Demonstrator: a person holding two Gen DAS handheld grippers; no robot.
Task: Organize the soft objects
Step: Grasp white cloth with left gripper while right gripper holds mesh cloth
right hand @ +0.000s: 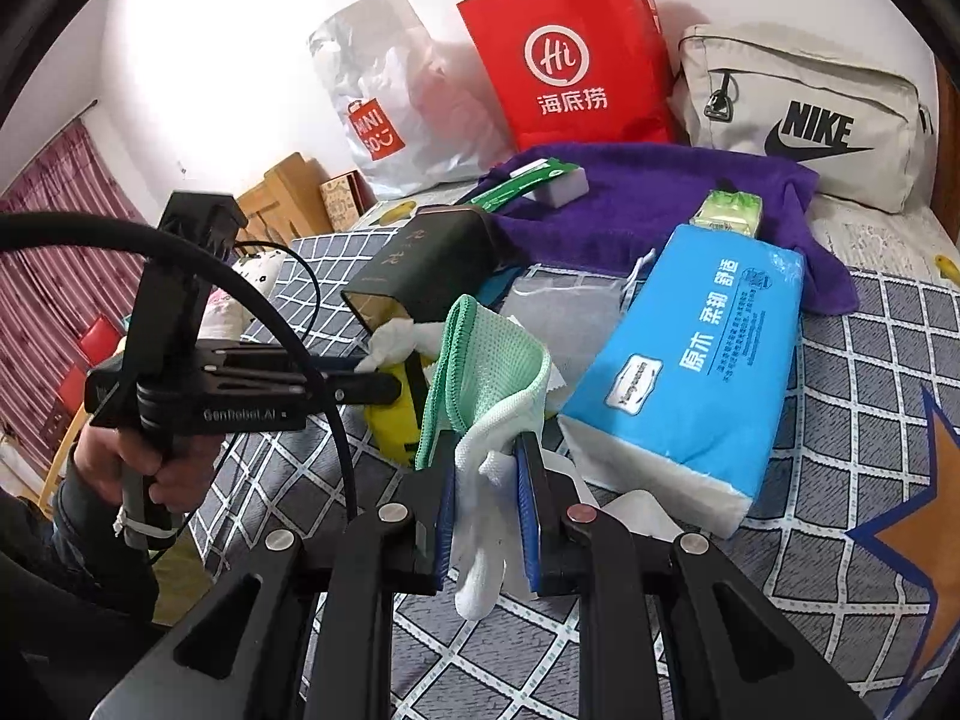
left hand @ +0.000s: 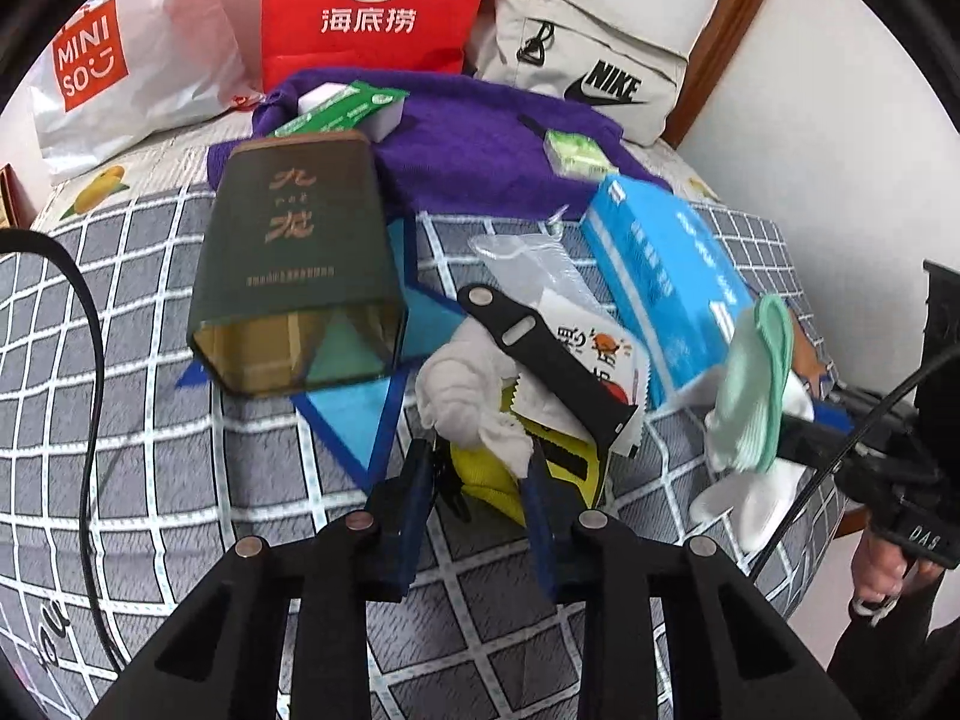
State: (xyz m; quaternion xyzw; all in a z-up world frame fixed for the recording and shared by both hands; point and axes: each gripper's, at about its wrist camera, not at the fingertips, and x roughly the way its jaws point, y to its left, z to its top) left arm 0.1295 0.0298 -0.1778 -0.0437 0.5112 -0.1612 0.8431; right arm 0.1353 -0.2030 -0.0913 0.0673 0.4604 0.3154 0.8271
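A crumpled white cloth (left hand: pixel 462 384) sits between the blue pads of my left gripper (left hand: pixel 480 456), which is shut on its lower end. Under it lie a yellow item (left hand: pixel 486 486) and a black watch strap (left hand: pixel 540 354). In the right wrist view the left gripper (right hand: pixel 375 375) comes in from the left with the white cloth (right hand: pixel 393 339) at its tip. My right gripper (right hand: pixel 487 450) is shut on a white glove (right hand: pixel 480 516) and a mint green mesh cloth (right hand: pixel 480 372), which stick up above its fingers. In the left wrist view the green cloth (left hand: pixel 756 384) appears at the right.
On the checked bedsheet (left hand: pixel 180 450) lie a dark green tin (left hand: pixel 294 264) on its side, a blue tissue pack (right hand: pixel 702 360), a purple towel (left hand: pixel 480 144) and a snack packet (left hand: pixel 606 354). A red paper bag (left hand: pixel 372 6), a Miniso bag (left hand: pixel 108 60) and a Nike bag (right hand: pixel 804 120) line the wall.
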